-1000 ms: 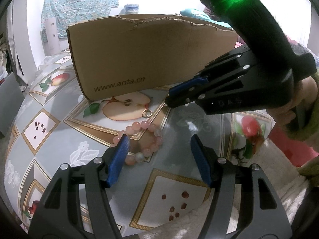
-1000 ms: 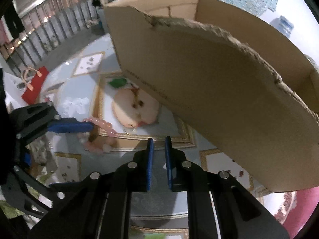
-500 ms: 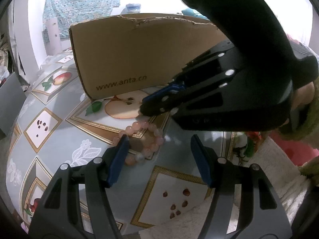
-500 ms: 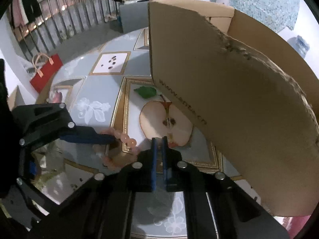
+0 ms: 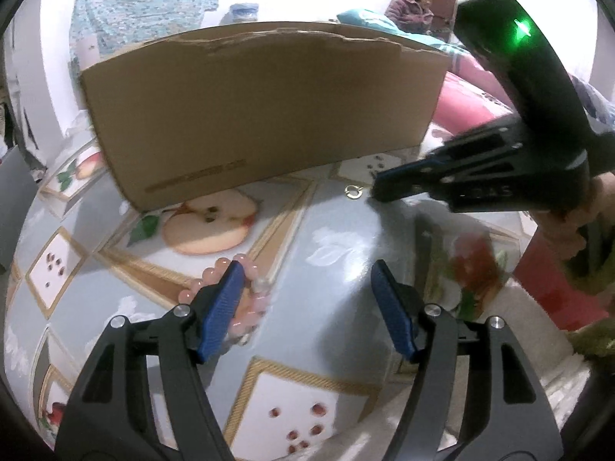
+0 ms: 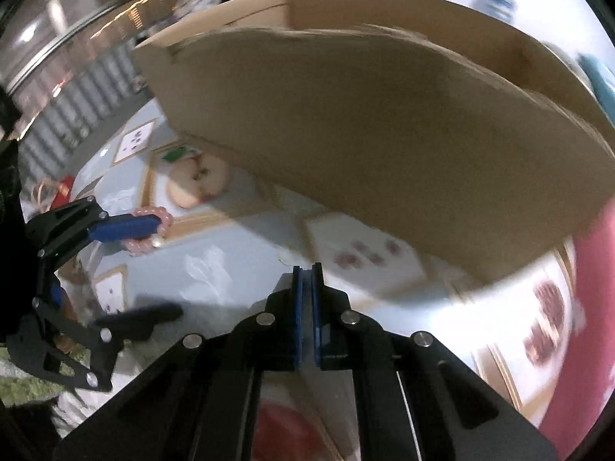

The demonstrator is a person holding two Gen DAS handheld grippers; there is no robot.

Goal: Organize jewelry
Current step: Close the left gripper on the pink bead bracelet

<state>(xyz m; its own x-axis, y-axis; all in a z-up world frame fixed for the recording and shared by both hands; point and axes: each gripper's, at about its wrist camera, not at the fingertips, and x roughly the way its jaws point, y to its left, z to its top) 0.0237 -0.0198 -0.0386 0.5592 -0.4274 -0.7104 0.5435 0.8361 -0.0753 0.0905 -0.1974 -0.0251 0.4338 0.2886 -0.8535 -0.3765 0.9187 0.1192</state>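
Observation:
A pink bead bracelet (image 5: 251, 299) lies on the patterned tablecloth, partly behind my left gripper's left finger; it also shows in the right wrist view (image 6: 152, 244). My left gripper (image 5: 307, 307) is open just above the table. A small gold ring (image 5: 352, 191) sits at the tips of my right gripper (image 5: 378, 192), which is shut; whether the tips pinch the ring is unclear. In the right wrist view the right gripper (image 6: 306, 269) has its pads closed together. A brown cardboard box (image 5: 261, 115) stands behind, also large in the right wrist view (image 6: 384, 134).
The round table (image 5: 338, 253) has a fruit-print cloth. A pink cushion (image 5: 469, 100) and a seated person (image 5: 411, 9) lie beyond the box. A red bag (image 6: 63, 188) sits on the floor at left.
The right gripper has closed fully and moved right, with the ring now at its tips, away from the apple print. The left gripper has shifted right; the bracelet now sits by its left finger.

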